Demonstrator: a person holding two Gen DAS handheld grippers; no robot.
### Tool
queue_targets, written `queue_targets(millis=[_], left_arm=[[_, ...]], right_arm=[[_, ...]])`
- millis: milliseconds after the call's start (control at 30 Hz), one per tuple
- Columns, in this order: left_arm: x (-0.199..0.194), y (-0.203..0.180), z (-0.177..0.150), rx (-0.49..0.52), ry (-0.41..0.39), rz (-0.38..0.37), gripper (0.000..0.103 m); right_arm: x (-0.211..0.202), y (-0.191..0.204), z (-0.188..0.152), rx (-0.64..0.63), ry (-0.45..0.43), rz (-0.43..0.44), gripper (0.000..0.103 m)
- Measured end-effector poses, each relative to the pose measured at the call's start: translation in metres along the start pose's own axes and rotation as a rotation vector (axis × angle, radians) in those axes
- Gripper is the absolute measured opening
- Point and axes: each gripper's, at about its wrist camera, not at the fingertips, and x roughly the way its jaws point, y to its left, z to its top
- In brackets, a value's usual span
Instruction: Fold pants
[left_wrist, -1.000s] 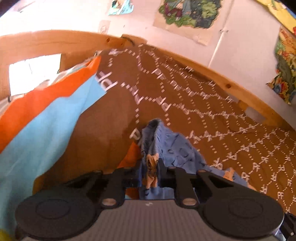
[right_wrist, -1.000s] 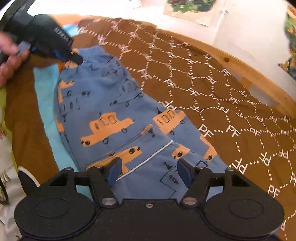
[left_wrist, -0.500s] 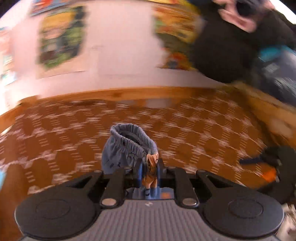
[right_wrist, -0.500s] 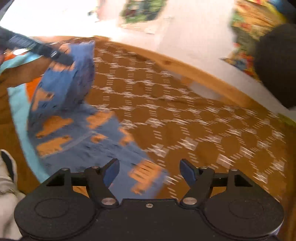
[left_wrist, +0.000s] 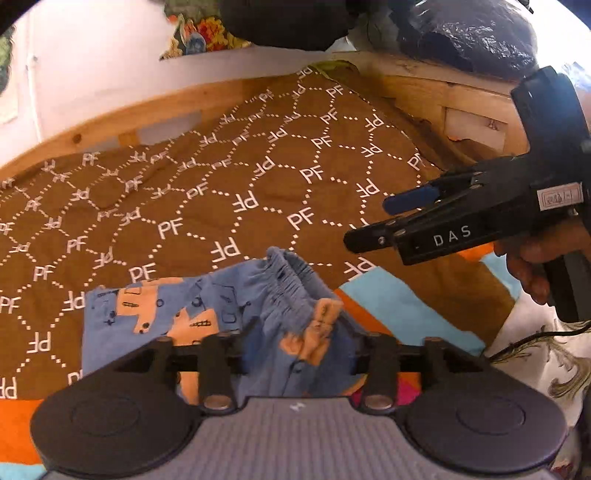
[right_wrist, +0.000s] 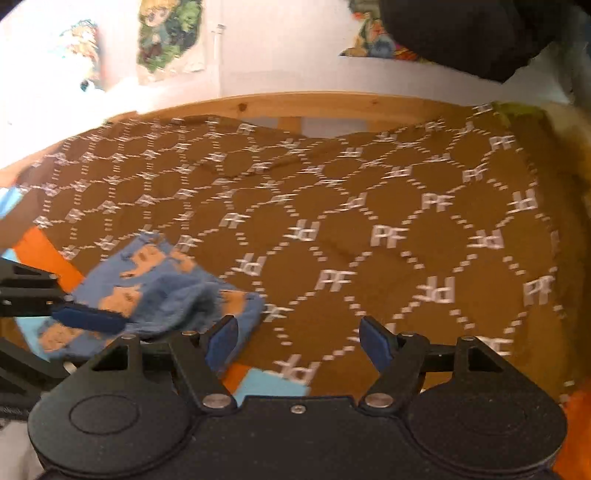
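The blue pants (left_wrist: 207, 317) lie bunched on the brown bedspread (left_wrist: 258, 177), right under the left tongs (left_wrist: 299, 343), spread wide. The right tongs (right_wrist: 295, 339) hang empty, farther right.

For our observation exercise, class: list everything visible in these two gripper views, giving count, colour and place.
pants: one, blue with orange print, bunched on the bedspread's near part
bedspread: one, brown with white PF pattern, covering the bed
striped sheet: one, orange and light blue, under the bedspread's near edge
bed frame: one, light wood, along the far side
wall pictures: several, multicoloured, on the white wall
left gripper: black, fingers open around the pants
right gripper: black, blue-padded fingers open, empty
right hand: holding the right gripper's handle
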Motion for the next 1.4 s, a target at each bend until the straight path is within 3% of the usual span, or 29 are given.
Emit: queue_targets(millis=[233,367,433,467,533,567,600,633,800,1000,1067,1200,1400], left_arm=[[0.002,-0.014,-0.016,0.115,0.043,0.038,0.056],[0.004,-0.017,-0.019,0.125,0.067,0.041,0.035],[0.005,-0.016,-0.019,0.110,0.076,0.034,0.027],[0.006,-0.016,-0.019,0.102,0.079,0.032,0.021],[0.005,-0.014,-0.018,0.090,0.081,0.020,0.011],[0.003,-0.012,-0.017,0.076,0.072,0.017,0.007],[0.000,-0.011,-0.015,0.061,0.063,0.011,0.005],[-0.002,-0.009,-0.014,0.048,0.055,0.002,0.005],[-0.010,-0.006,-0.012,0.040,0.051,-0.031,0.005],[-0.001,-0.002,-0.021,0.008,0.077,-0.057,0.005],[-0.001,-0.002,-0.022,0.000,0.076,-0.058,0.006],[-0.005,0.002,-0.021,-0.047,0.074,-0.071,0.008],[-0.016,0.006,-0.017,-0.081,0.051,-0.097,0.017]], right_arm=[[0.023,0.026,0.002,0.024,-0.025,0.158,0.080],[0.036,0.029,0.000,0.089,-0.009,0.197,0.072],[0.041,0.027,-0.004,0.105,0.004,0.191,0.053],[0.043,0.027,-0.006,0.114,0.008,0.193,0.048],[0.046,0.025,-0.010,0.141,0.006,0.211,0.024],[0.045,0.025,-0.011,0.152,-0.002,0.210,0.021],[0.044,0.025,-0.011,0.152,-0.007,0.208,0.011],[0.041,0.026,-0.009,0.151,-0.013,0.216,0.010],[0.026,0.026,0.007,0.146,0.013,0.223,0.010],[0.033,0.032,-0.008,0.091,0.062,0.150,0.010],[0.034,0.034,-0.009,0.072,0.067,0.137,0.014],[0.029,0.034,-0.009,0.060,0.054,0.108,0.032],[0.014,0.034,-0.007,0.034,0.012,0.058,0.045]])
